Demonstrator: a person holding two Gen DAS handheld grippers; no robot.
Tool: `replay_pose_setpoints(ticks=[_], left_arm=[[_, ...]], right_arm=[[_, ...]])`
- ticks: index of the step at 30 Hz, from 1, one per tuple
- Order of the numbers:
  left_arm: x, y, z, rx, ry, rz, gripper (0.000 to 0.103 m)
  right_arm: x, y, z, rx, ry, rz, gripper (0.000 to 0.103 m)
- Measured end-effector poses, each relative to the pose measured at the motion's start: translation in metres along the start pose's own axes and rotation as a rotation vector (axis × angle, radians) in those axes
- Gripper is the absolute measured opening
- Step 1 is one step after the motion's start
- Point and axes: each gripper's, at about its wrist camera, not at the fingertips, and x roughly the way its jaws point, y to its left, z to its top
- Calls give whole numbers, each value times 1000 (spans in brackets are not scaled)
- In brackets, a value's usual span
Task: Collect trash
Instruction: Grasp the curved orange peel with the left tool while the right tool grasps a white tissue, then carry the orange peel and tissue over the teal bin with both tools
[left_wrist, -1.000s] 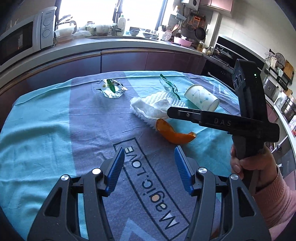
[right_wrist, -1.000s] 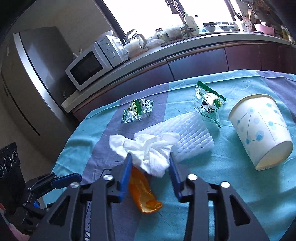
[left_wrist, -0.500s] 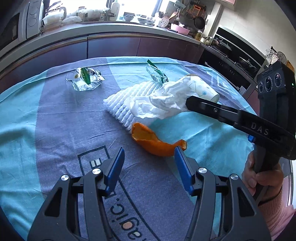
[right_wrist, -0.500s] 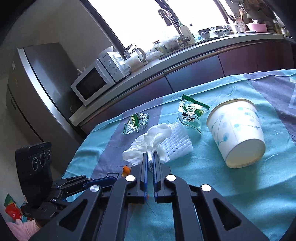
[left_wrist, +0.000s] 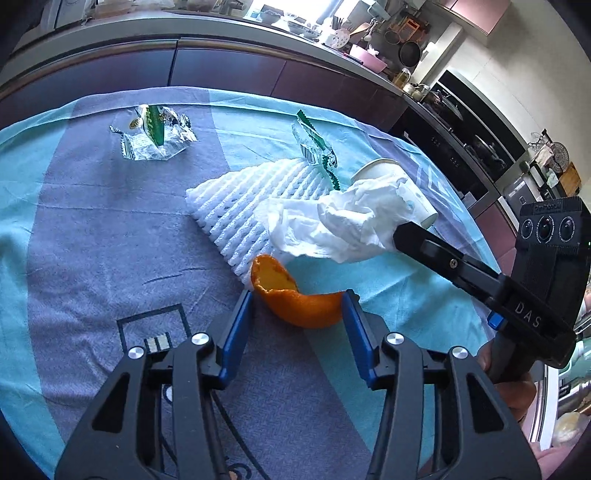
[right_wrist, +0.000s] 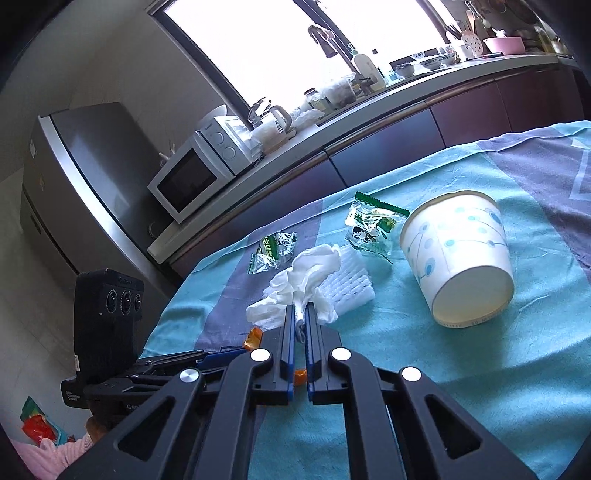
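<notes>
My right gripper (right_wrist: 301, 308) is shut on a crumpled white tissue (right_wrist: 295, 284) and holds it above the table; the tissue also shows in the left wrist view (left_wrist: 332, 229). My left gripper (left_wrist: 297, 299) is open, its blue fingers either side of an orange peel (left_wrist: 291, 299) on the cloth. A white foam fruit net (left_wrist: 251, 206) lies behind the peel. A paper cup (right_wrist: 458, 258) lies on its side to the right. Two crinkled snack wrappers (left_wrist: 153, 133) (left_wrist: 314, 147) lie further back.
The table carries a teal and purple cloth (left_wrist: 92, 240). A dark kitchen counter (right_wrist: 369, 122) with a microwave (right_wrist: 199, 170) runs behind the table. A fridge (right_wrist: 74, 184) stands at the left. The right gripper's body (left_wrist: 517, 295) reaches in from the right.
My right gripper has lifted the tissue higher off the foam net. My left gripper has moved forward so its open fingers now bracket the orange peel.
</notes>
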Motion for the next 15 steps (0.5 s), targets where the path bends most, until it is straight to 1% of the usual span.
replay_pose_setpoints(ticks=[5, 7, 9, 15], left_arm=[[3, -1, 0, -6, -7, 4, 32], [1, 0, -2, -9, -14, -2, 23], [-5, 0, -5, -7, -19, -8, 18], [-22, -5, -16, 27, -43, 12, 14]], right_arm=[[-3, -2, 0, 7, -4, 9, 4], [-4, -2, 0, 8, -7, 14, 4], [-5, -2, 0, 7, -11, 20, 4], [-8, 8, 1, -8, -21, 48, 4]])
